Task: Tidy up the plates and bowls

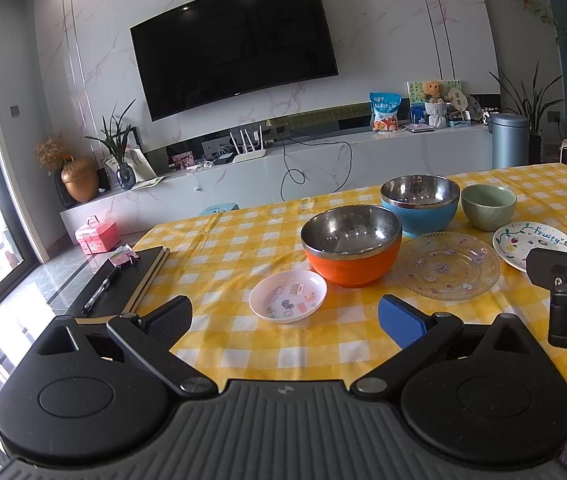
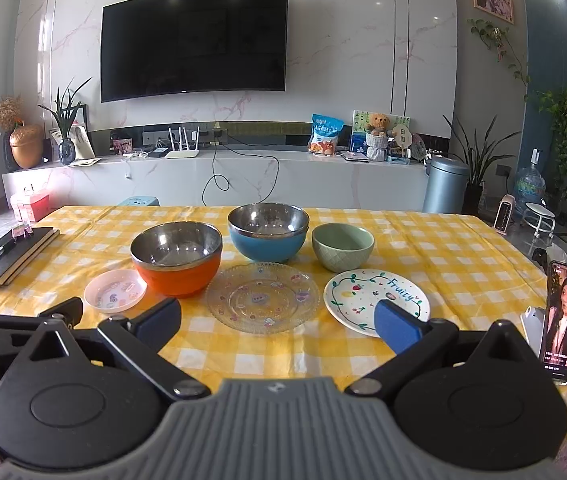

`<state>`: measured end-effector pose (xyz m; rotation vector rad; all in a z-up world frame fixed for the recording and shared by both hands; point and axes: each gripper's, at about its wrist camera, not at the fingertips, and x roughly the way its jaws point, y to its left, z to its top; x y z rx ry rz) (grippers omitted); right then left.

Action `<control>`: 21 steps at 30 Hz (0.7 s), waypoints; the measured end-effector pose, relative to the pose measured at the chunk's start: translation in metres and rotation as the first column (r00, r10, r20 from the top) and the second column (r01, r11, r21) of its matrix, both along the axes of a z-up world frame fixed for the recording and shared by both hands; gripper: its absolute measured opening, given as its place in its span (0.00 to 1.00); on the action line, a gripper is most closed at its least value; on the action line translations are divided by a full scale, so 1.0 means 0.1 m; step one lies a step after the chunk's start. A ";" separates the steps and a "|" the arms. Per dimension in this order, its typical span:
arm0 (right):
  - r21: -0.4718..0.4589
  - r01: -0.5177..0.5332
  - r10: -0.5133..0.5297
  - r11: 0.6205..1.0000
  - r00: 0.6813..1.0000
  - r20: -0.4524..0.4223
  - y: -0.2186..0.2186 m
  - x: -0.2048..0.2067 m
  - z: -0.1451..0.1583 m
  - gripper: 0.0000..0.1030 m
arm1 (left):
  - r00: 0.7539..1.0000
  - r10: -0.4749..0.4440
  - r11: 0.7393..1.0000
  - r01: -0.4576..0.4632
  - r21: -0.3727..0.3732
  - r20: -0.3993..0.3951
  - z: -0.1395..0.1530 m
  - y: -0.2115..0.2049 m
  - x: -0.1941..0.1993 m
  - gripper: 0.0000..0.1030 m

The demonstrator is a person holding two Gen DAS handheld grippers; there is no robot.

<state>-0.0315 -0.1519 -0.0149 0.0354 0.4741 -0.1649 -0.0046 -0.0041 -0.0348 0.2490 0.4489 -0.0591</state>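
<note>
nearest the cameras, the left gripper (image 1: pixel 285 318) and the right gripper (image 2: pixel 279 322) hover over the near edge of the table (image 2: pixel 463 248), each with its jaws spread wide and nothing between them; neither touches any dish. just beyond lies a front row of three plates, left to right: a small pink plate (image 2: pixel 115 290), a clear glass plate (image 2: pixel 262 297) and a white plate lettered "fruity" (image 2: pixel 363 300). the right gripper's blue pad overlaps the near rim of the white plate in view, though contact cannot be confirmed. behind the plates stands a row of three bowls: an orange bowl (image 2: pixel 177 258) with a steel lining, a blue bowl (image 2: pixel 268 232) likewise lined, and a smaller green bowl (image 2: pixel 342 247). all six stand apart from one another, so no stacking appears yet done. to the left rests a dark notebook (image 1: pixel 123 280) with a pen; to the right a phone (image 2: pixel 563 320) stands propped on a stand. farthest off, a television (image 2: pixel 193 42) hangs on the wall. judged from this layout, the opening step is best done by closing on a plate's rim with the pads square to its edge, lifting it level, and keeping clear of the orange bowl just behind; the glass plate probably offers the slipperiest hold.
</note>
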 end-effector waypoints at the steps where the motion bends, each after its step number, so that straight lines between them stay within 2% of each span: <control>1: 0.000 0.000 0.000 1.000 1.000 -0.001 0.00 0.00 0.00 0.98 | 1.000 0.000 1.000 0.000 0.000 0.000 0.00 0.00 0.00 1.00; 9: 0.005 0.001 -0.001 1.000 1.000 -0.009 0.00 0.01 -0.04 0.98 | 1.000 0.000 1.000 0.000 0.000 -0.003 0.07 0.01 0.02 1.00; 12: 0.014 0.007 -0.007 1.000 1.000 -0.015 -0.01 0.02 -0.06 0.98 | 1.000 -0.001 1.000 0.001 0.001 -0.011 -0.10 0.03 0.00 1.00; 16: 0.021 0.006 -0.006 1.000 1.000 -0.020 -0.03 0.05 -0.11 0.98 | 1.000 -0.004 1.000 0.004 -0.006 -0.020 -0.12 0.11 -0.03 1.00; 17: 0.023 0.002 -0.002 1.000 1.000 -0.018 -0.04 0.06 -0.12 0.98 | 0.999 -0.012 1.000 0.011 -0.028 -0.033 -0.20 0.13 -0.06 1.00; 19: 0.038 -0.015 0.015 0.999 1.000 0.000 -0.07 0.06 -0.16 0.98 | 0.999 -0.016 0.999 0.015 -0.039 -0.039 -0.12 0.13 0.00 1.00; 21: 0.052 -0.029 0.028 0.998 0.999 0.022 -0.09 0.06 -0.19 0.98 | 0.997 -0.043 0.996 0.037 -0.084 -0.070 -0.18 0.16 -0.01 1.00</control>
